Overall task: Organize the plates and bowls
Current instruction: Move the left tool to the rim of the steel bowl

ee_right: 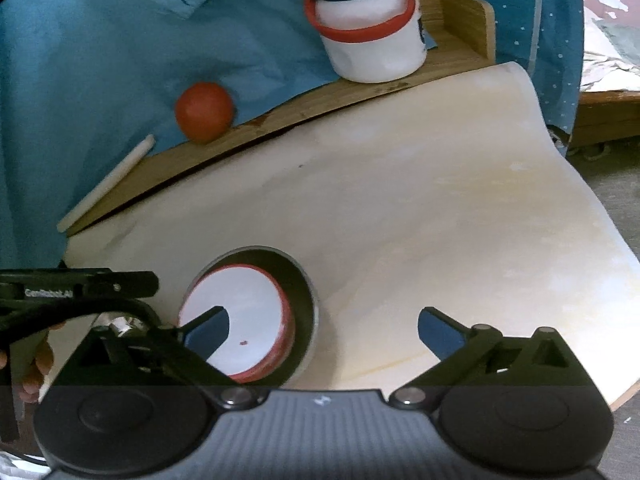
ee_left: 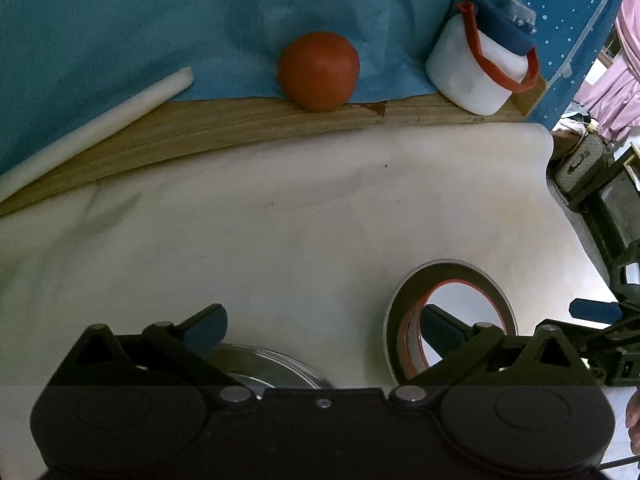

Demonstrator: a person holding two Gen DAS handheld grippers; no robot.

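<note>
A: Item one, left tongs?
B: Open wide. Two blue-tipped fingers, splayed far apart on black linkages, nothing between them. Body black, level, low in the left wrist view.

A: Item two, right tongs?
B: Also open wide. Blue fingertips well apart, empty gap. Body grey, ribbed, with black pivot housings.

A: Relative position?
B: The left tongs' frame shows at the left edge of the right wrist view, just beside the right tongs. Both point the same way.

A: Hands?
B: Fingertips of the left hand visible under that frame; grip itself hidden.
</note>
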